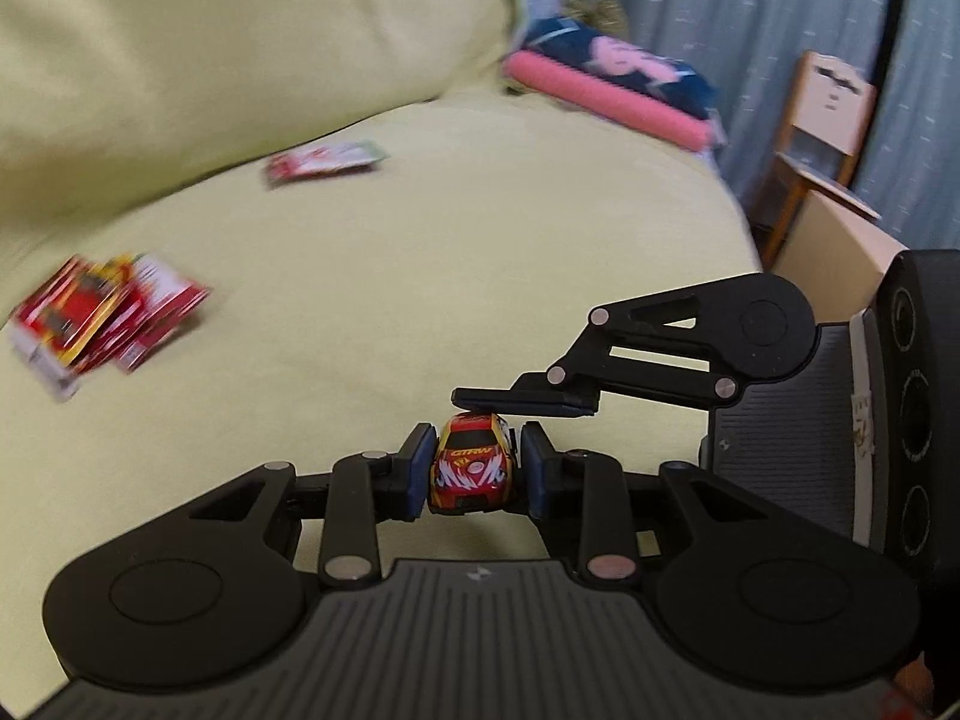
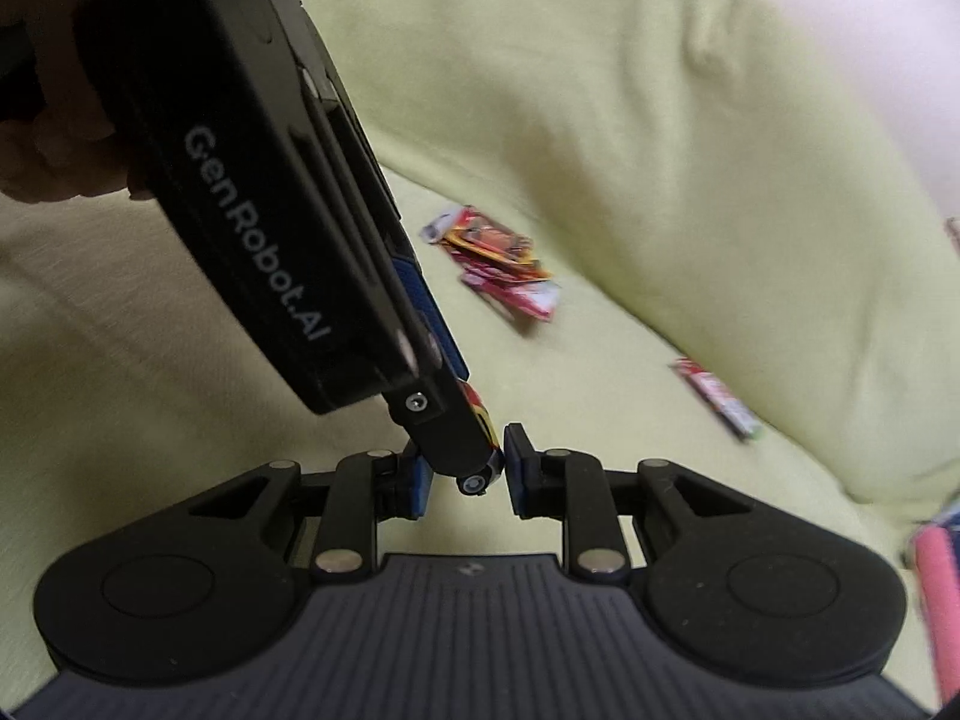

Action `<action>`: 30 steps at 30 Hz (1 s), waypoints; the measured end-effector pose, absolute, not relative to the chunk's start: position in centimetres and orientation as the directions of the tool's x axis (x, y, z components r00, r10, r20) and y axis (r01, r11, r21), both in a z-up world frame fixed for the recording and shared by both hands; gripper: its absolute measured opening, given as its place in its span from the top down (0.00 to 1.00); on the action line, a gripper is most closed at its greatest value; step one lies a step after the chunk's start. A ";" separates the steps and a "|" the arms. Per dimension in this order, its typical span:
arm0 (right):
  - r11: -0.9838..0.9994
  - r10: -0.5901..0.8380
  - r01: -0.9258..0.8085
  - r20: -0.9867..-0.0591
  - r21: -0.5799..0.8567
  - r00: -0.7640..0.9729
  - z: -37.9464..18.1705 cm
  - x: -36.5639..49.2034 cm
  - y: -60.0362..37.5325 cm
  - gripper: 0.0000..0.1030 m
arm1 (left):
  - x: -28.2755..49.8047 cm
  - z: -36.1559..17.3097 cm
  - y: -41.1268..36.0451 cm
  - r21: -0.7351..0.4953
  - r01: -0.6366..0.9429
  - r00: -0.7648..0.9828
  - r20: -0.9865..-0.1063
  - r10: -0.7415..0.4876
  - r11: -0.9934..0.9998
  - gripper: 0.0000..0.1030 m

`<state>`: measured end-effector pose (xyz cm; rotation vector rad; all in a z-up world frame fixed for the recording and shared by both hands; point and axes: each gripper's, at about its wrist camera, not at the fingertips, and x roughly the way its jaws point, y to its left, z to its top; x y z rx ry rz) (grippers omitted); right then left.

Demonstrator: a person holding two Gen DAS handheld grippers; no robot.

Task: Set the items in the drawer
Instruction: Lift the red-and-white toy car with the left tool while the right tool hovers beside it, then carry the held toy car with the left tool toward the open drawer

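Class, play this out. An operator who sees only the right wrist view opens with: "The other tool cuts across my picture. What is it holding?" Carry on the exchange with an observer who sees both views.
Observer: The left tool is shut on a red and yellow toy car, with one pad on each side.
Operator: I only see a wheel and a sliver of it. Which way does it face?
Observer: Its windscreen and bonnet face back toward the left wrist camera.
Operator: Is there anything beyond the sofa?
Observer: Yes, a cardboard box shows past the end of the sofa.
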<state>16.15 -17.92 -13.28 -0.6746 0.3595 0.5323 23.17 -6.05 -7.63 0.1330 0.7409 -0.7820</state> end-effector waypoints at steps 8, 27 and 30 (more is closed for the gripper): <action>0.726 0.256 -0.449 -0.400 -0.521 0.880 -9.4 7.1 -18.8 0.80 | 15.1 -2.8 -8.3 -0.135 0.743 0.453 -0.620 -0.640 0.656 0.65; 0.832 0.113 -0.315 -0.416 -0.457 0.902 -4.3 -10.4 -22.6 0.80 | 0.1 3.8 -15.8 -0.067 0.847 0.369 -0.640 -0.674 0.527 0.65; 0.843 0.094 -0.292 -0.410 -0.452 0.907 -3.4 -12.9 -23.3 0.80 | -1.3 4.7 -16.8 -0.065 0.861 0.353 -0.638 -0.685 0.504 0.65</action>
